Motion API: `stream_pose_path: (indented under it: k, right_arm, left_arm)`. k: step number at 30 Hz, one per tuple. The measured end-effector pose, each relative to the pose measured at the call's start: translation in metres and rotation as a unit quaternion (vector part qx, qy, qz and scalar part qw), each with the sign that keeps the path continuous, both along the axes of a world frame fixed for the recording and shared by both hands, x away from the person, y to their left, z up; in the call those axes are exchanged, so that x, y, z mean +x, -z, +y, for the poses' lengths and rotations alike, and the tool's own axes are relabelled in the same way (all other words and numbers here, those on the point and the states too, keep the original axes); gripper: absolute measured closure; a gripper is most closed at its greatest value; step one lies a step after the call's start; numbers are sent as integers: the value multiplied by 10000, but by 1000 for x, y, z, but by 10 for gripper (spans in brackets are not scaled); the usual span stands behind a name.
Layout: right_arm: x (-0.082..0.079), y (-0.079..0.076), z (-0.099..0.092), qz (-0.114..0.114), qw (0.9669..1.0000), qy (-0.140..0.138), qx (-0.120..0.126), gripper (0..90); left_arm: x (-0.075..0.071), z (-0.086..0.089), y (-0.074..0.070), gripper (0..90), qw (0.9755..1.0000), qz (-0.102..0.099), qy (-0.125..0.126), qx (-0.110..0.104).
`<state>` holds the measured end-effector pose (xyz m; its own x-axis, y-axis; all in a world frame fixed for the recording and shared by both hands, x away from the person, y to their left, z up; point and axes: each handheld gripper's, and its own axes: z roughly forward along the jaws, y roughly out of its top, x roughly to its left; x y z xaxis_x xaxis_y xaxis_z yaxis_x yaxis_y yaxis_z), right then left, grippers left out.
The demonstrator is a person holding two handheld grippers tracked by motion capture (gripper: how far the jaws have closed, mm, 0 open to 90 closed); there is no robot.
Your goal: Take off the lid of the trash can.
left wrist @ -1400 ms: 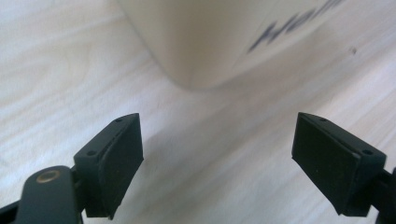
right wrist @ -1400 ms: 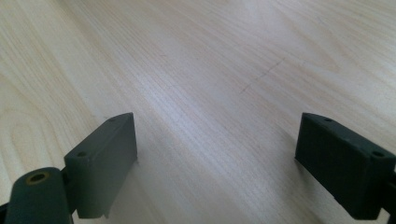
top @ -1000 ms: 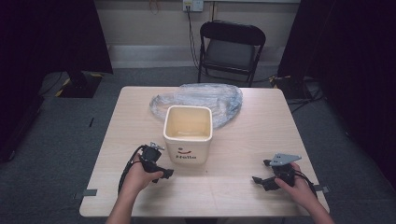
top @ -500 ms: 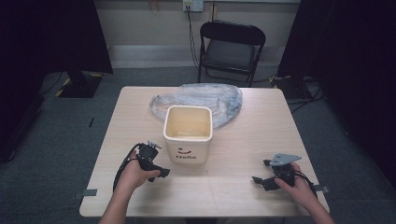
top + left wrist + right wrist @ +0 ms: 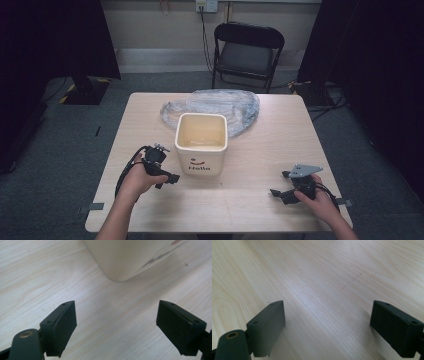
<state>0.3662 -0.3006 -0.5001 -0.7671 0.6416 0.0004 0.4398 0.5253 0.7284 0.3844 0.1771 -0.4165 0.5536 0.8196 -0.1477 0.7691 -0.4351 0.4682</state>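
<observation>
A cream square bin [image 5: 201, 143] with a smiley face and "Hello" on its front stands in the middle of the wooden table [image 5: 260, 150]; it looks empty inside. Behind it lies a crumpled clear plastic bag [image 5: 220, 106]. My left gripper [image 5: 167, 179] rests low at the bin's front left corner, open, with nothing between its jaws; the bin's corner [image 5: 125, 260] shows just ahead in the left gripper view [image 5: 116, 325]. My right gripper [image 5: 279, 185] sits near the table's front right, open over bare wood [image 5: 327, 327].
A black folding chair [image 5: 247, 50] stands behind the table's far edge. Dark curtains hang at both sides, and cables run along the floor by the wall. Bare tabletop lies between the two grippers.
My left hand has shifted slightly beside the bin. The right gripper, the bin and the bag have not moved.
</observation>
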Motion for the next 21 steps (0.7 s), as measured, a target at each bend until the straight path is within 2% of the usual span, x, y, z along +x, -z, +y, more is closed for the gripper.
stream_pose_path:
  k: [10,13,18,21]
  right_arm:
    - [0,0,0,-1,10000,0,0,117]
    - [0,0,0,1,10000,1,1,117]
    - [0,0,0,-3,10000,-6,2,117]
    - [0,0,0,2,10000,-7,5,117]
  left_arm:
    - [4,6,-27,161,9999,-151,-48,-65]
    - [5,10,-37,161,9996,-265,-76,-41]
    - [5,15,-54,162,9994,-327,-33,-138]
    - [6,16,-64,161,9992,-388,-35,-123]
